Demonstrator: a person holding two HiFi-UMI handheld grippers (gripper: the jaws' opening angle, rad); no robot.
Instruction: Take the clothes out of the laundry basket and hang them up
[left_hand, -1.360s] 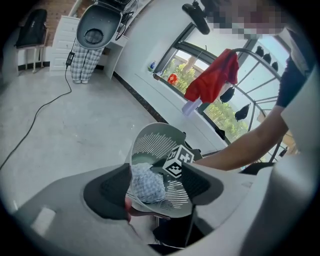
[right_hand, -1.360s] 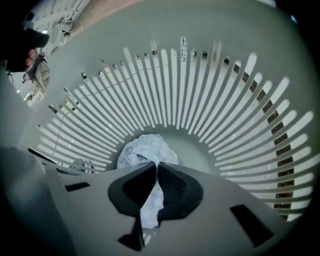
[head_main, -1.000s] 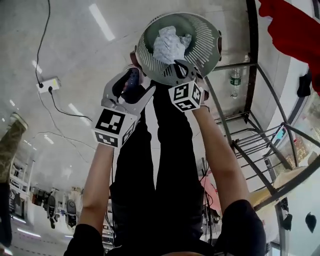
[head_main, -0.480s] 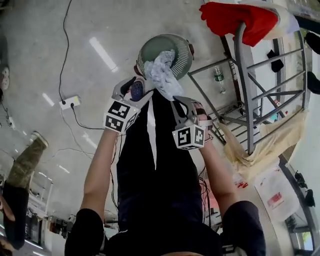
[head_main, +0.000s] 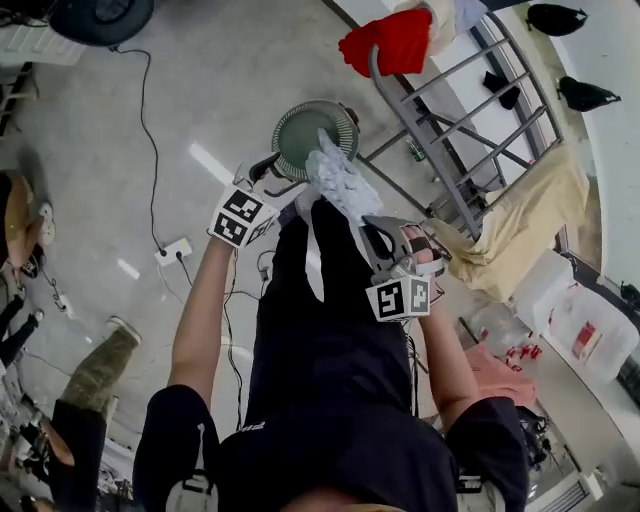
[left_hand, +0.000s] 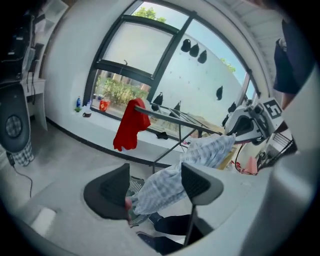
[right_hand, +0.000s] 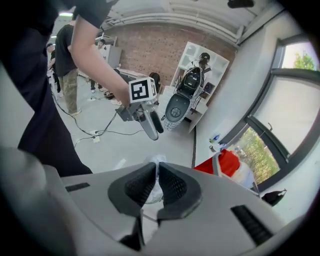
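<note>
My right gripper (right_hand: 157, 175) is clenched on the cloth (head_main: 338, 180), with the jaws almost together and only a thin edge of the pale checked fabric between them. The rest hangs from that pinch toward the basket (head_main: 282, 122) on the floor. I cannot tell whether the tail has cleared the rim.

My left gripper (left_hand: 155, 187) is released. Its jaws stand wide apart and the cloth runs through the gap between them, but neither pad presses on it.

The rack (head_main: 420, 146) is off to my right, with a red garment (head_main: 392, 42) draped over its near end.

I see three things that could go wrong:
- The pinch is small, so a tug or a swing toward the rack could pull the edge out of the right jaws and drop the cloth on the floor.
- If the tail is caught in the basket's slats, lifting further could drag or tip the basket.
- The cloth hangs bunched — if my left jaws close on a thick fold rather than a second edge, I'll carry a rope of fabric to the rail. It won't spread and could slide off.

There is also the red garment. If I drape too near it, the two will overlap.
</note>
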